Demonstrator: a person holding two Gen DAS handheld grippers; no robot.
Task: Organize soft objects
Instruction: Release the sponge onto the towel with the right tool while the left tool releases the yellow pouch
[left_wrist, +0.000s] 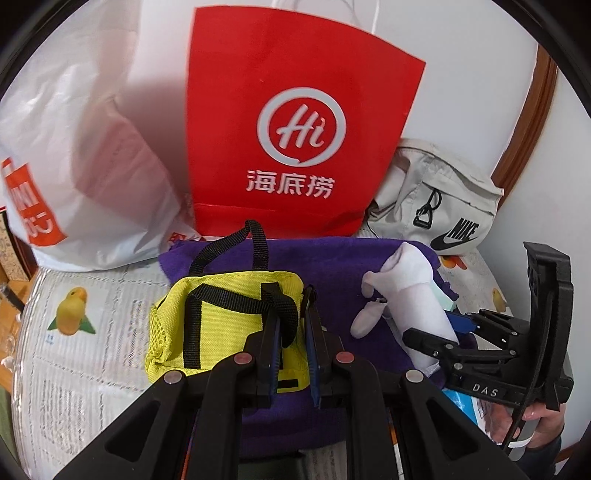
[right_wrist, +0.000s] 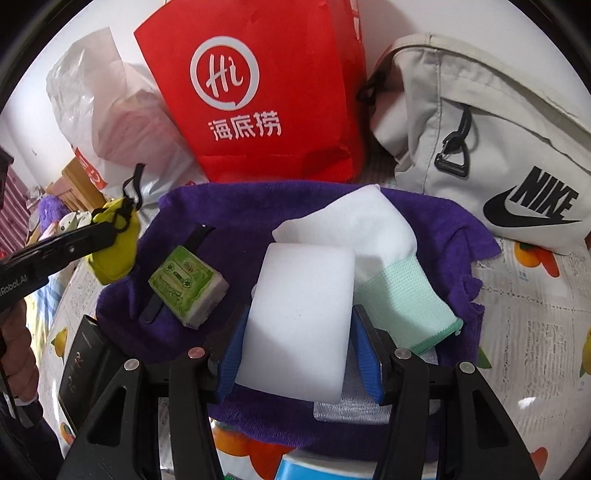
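Note:
My left gripper (left_wrist: 291, 314) is shut on the black strap of a yellow pouch (left_wrist: 221, 317) and holds it over a purple towel (left_wrist: 332, 258). The pouch also shows at the left of the right wrist view (right_wrist: 112, 251). My right gripper (right_wrist: 299, 332) is shut on a white sponge block (right_wrist: 299, 317) above the purple towel (right_wrist: 236, 218). A white glove with a mint cuff (right_wrist: 391, 266) lies on the towel just right of the sponge. A green cassette-print block (right_wrist: 188, 286) lies on the towel to the left. The right gripper (left_wrist: 443, 332) also shows in the left wrist view.
A red paper bag (left_wrist: 295, 129) stands behind the towel, with a white plastic bag (left_wrist: 74, 166) to its left and a beige Nike bag (right_wrist: 498, 147) to its right. A dark box (right_wrist: 81, 369) lies at the towel's left front. The table has a printed cover (left_wrist: 74, 369).

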